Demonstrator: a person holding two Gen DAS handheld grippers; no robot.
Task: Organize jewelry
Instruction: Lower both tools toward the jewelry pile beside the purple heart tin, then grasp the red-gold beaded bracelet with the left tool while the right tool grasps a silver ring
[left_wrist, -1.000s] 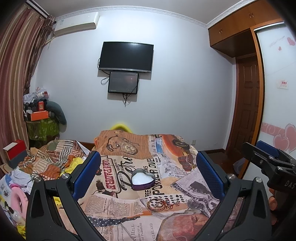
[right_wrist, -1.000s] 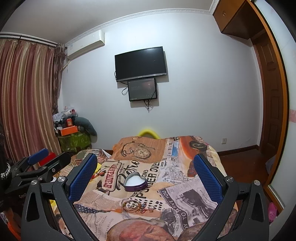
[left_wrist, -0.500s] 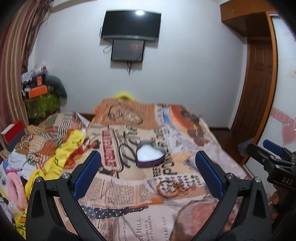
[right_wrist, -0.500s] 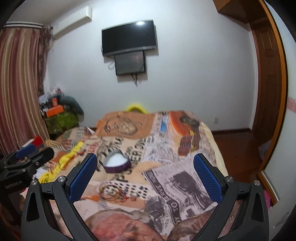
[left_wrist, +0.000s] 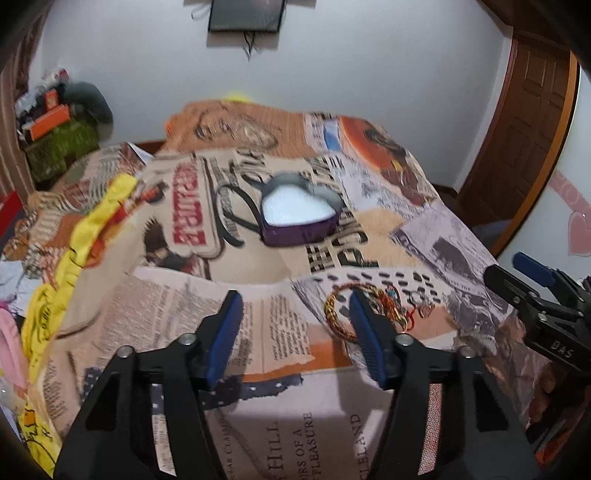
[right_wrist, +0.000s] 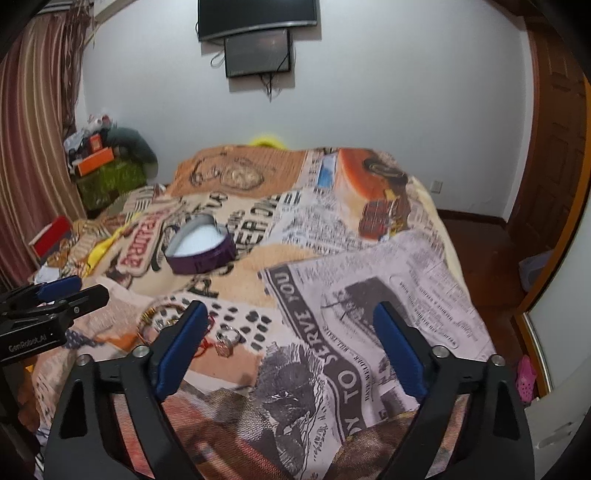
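Note:
A purple heart-shaped box (left_wrist: 297, 214) with a white lining stands open in the middle of the bed. Nearer to me lies a small heap of jewelry: a gold bangle (left_wrist: 332, 317), red-and-gold bracelets (left_wrist: 391, 306) and rings (right_wrist: 225, 341). My left gripper (left_wrist: 295, 299) hangs over the bedspread just left of the heap. Its jaws are closing with nothing between them, and its right finger covers part of the bangle. My right gripper (right_wrist: 290, 314) is to the right of the heap, its jaws closing on nothing. The box (right_wrist: 201, 247) is also in the right wrist view.
A newspaper-print bedspread (left_wrist: 177, 302) covers the bed. A yellow garment (left_wrist: 85, 236) and loose clothes lie along its left side. A cluttered stand (right_wrist: 107, 173) is in the far left corner, a wooden door (left_wrist: 517, 129) on the right and bare floor (right_wrist: 480, 251) beside the bed.
Both grippers have sunk and tilted down toward the bed, so the box and jewelry look larger. Both pairs of jaws have narrowed, the left more than the right.

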